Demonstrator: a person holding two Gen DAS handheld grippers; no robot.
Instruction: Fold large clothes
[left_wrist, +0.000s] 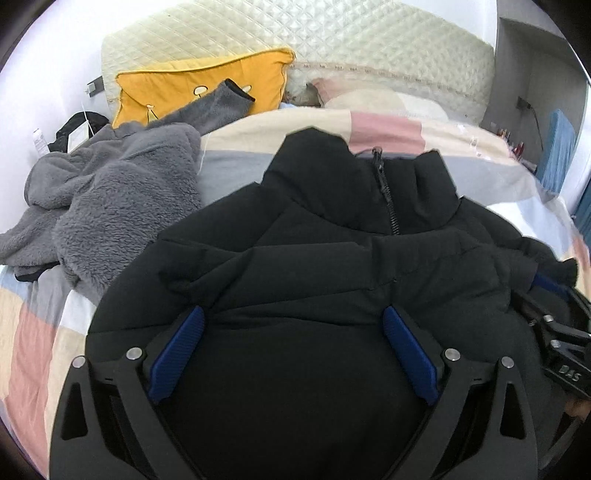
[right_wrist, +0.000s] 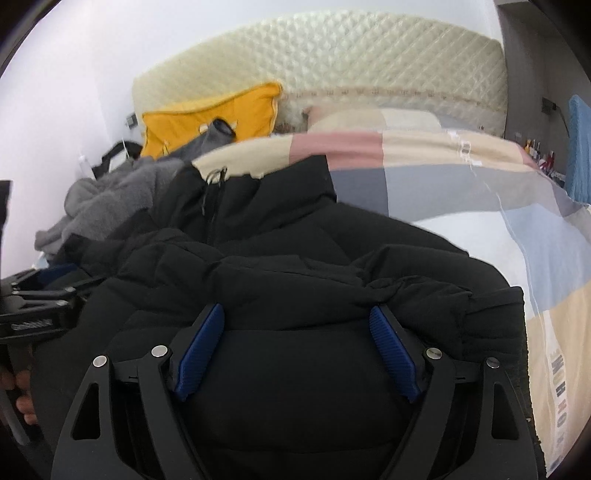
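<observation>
At the left of the left wrist view a grey fleece garment (left_wrist: 110, 206) lies rumpled on the bed (left_wrist: 33, 332), its sleeve reaching up onto the yellow pillow (left_wrist: 199, 88) in the upper left of the frame. Its near edge lies just beside the shoulder of the black puffer jacket (left_wrist: 314, 266), so a sideways fold could likely catch the fleece and drag it into the bundle.

The jacket fills the centre and lower half of both views, spread on the patchwork cover with its collar and zipper (left_wrist: 386, 195) toward the quilted headboard (left_wrist: 332, 44) at the top. The left gripper (left_wrist: 293, 354) has its blue fingers (left_wrist: 177, 358) spread wide, with padded fabric bulging between them; whether they press it cannot be told. The fill is thick and the shell looks slick, so closing on a shallow bite may pinch only the outer layer, and I judge that the bulk could slip out on lifting.

Toward the right, in the right wrist view, the right gripper (right_wrist: 297, 354) is likewise wide apart over the jacket's lower body, with bunched folds just beyond its fingers (right_wrist: 395, 358). The two tools sit near each other, each showing at the edge of the other's frame, so a crossing motion risks a knock. Puffy layers also tend to spring back open.
</observation>
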